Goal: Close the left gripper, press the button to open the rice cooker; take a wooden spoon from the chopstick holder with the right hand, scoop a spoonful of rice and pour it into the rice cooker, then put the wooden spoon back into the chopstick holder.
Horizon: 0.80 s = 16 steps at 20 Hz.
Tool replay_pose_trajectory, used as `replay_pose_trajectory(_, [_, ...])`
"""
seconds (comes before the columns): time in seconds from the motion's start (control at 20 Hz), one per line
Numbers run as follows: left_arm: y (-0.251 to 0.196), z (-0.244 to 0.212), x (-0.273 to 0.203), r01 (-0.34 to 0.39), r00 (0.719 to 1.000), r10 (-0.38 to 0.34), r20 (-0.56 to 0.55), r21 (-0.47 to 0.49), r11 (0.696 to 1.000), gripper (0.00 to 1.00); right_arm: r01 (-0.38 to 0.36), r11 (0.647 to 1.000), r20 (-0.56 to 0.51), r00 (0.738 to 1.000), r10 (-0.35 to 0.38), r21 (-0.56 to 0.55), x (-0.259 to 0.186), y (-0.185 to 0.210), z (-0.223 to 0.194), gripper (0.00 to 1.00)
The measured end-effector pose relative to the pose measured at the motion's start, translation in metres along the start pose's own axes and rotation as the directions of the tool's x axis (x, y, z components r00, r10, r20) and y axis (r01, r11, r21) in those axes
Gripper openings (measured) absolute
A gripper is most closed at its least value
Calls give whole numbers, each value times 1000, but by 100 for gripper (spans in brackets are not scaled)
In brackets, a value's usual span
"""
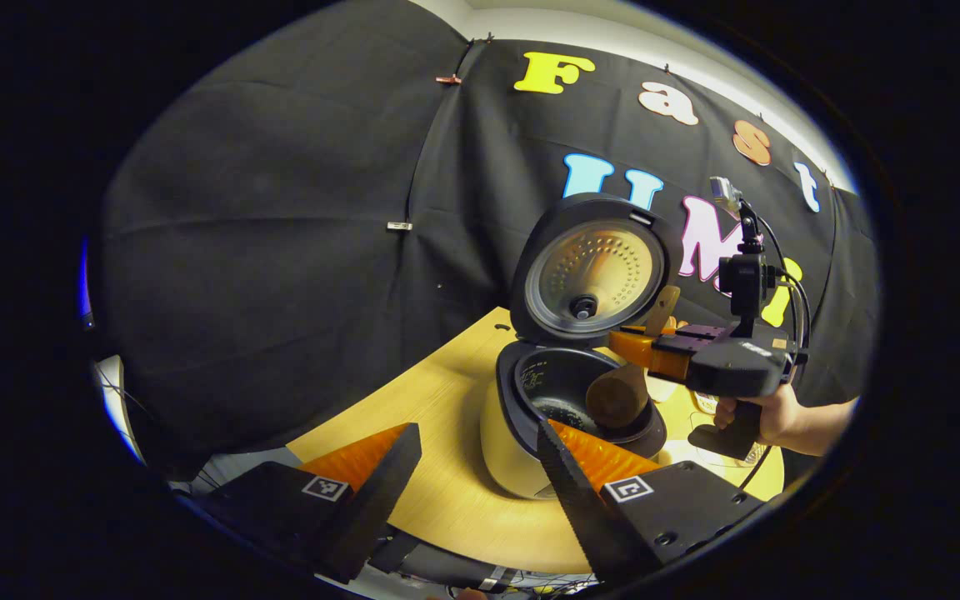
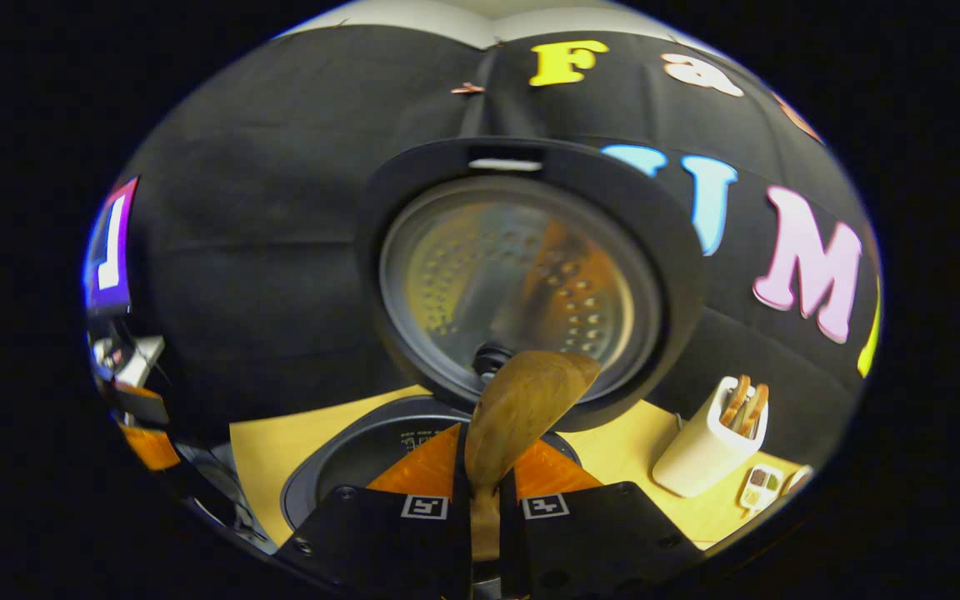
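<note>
The wooden spoon (image 2: 522, 408) is clamped by its handle between the jaws of the right gripper (image 2: 484, 492), which are drawn in tight on it, the bowl of the spoon standing up and forward past the fingertips. In the left gripper view the spoon (image 1: 617, 396) hangs with its bowl down over the open pot of the rice cooker (image 1: 530, 433), close to the pot's right rim, the handle slanting up through the right gripper (image 1: 655, 350), held by a hand (image 1: 772, 412) coming in from the right.

The cooker's lid (image 1: 588, 271) stands fully raised behind the pot, its perforated inner plate facing forward, leaving the mouth of the pot free from above and from the front. The cooker sits on the yellow counter (image 1: 447, 492) near its curved front edge, with bare counter to its left up to the black cloth wall.

The left gripper (image 1: 476, 467) is low at the counter's front edge, its jaws spread wide with nothing between them, the right finger just before the cooker's body.

In the right gripper view the white chopstick holder (image 2: 705, 446), with wooden utensils in it, stands on the counter to the right of the cooker, apart from it.
</note>
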State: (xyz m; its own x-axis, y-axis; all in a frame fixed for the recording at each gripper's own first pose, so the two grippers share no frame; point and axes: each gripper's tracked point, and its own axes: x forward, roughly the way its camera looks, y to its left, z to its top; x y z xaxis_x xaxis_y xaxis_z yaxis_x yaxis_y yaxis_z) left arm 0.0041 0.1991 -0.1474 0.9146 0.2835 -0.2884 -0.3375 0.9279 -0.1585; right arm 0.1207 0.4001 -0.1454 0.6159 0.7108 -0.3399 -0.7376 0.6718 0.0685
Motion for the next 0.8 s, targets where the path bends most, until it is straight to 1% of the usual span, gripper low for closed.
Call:
replay_pose_trajectory(0.1, [-12, 2, 2, 27, 1000, -27, 1, 3, 1000, 95, 53, 992, -5, 999, -52, 116, -10, -22, 5, 18])
replay_pose_trajectory(0.15, [-18, 4, 3, 41, 999, -41, 2, 4, 999, 95, 71, 980, -5, 997, -71, 188, -16, -33, 8, 17])
replay_pose_trajectory(0.2, [-26, 5, 6, 56, 998, -56, 4, 4, 998, 95, 89, 960, 0, 996, -92, 264, -23, -46, 13, 18])
replay_pose_trajectory(0.25, [-34, 7, 7, 72, 997, -72, 4, 5, 997, 96, 111, 933, 6, 993, -121, 342, -32, -61, 19, 18])
replay_pose_trajectory(0.35, [-51, 9, 11, 107, 994, -107, 0, 6, 994, 96, 151, 860, 15, 983, -181, 488, -49, -95, 31, 18])
replay_pose_trajectory(0.4, [-60, 10, 14, 126, 992, -126, -2, 9, 992, 96, 177, 825, 13, 976, -218, 537, -60, -115, 33, 17])
replay_pose_trajectory(0.5, [-79, 14, 18, 162, 987, -162, -3, 17, 987, 96, 217, 751, -17, 964, -265, 624, -83, -151, 24, 18])
replay_pose_trajectory(0.55, [-90, 17, 19, 180, 984, -180, -4, 18, 983, 96, 240, 711, -25, 954, -300, 661, -97, -171, 20, 17])
replay_pose_trajectory(0.6, [-99, 20, 20, 194, 981, -194, -1, 23, 981, 95, 266, 680, -29, 940, -339, 683, -111, -193, 16, 18])
replay_pose_trajectory(0.7, [-117, 26, 20, 214, 977, -215, 6, 38, 976, 95, 328, 635, -47, 908, -416, 699, -146, -230, 5, 18])
replay_pose_trajectory(0.8, [-133, 30, 20, 232, 972, -233, 8, 52, 971, 95, 361, 571, -67, 880, -470, 737, -177, -266, -7, 17])
